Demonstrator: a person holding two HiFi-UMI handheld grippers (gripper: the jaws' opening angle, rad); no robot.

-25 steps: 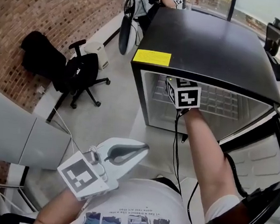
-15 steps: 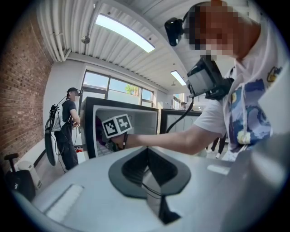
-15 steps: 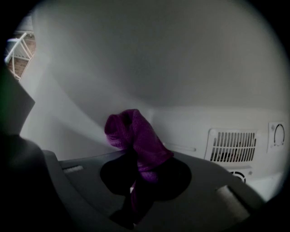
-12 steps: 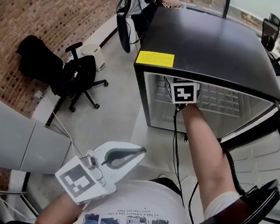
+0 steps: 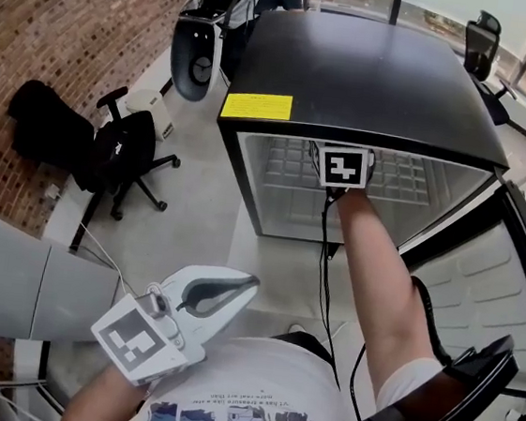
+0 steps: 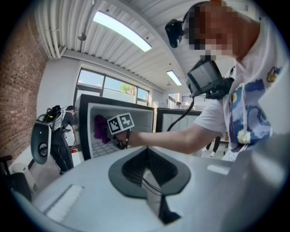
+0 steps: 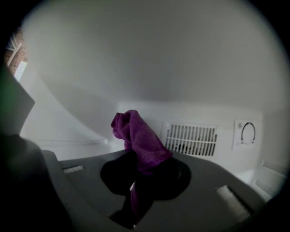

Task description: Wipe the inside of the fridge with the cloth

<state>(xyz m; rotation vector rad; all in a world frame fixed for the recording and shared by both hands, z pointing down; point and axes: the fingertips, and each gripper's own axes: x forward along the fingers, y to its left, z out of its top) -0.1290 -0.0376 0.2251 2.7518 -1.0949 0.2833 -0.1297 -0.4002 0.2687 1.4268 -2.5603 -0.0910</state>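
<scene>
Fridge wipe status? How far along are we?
Done: fridge door is open, and the right gripper is shut on the purple cloth and inside the cabinet. In hand: cloth is up near the back wall vent; contact with a surface can't be confirmed. Remaining: the wiping itself; no view shows which surfaces are clean. Left gripper is shut, empty, outside.

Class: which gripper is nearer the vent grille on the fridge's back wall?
Right. The right gripper, holding the cloth, is inside the fridge facing the grille; the left gripper hangs outside by the person's shirt.
</scene>
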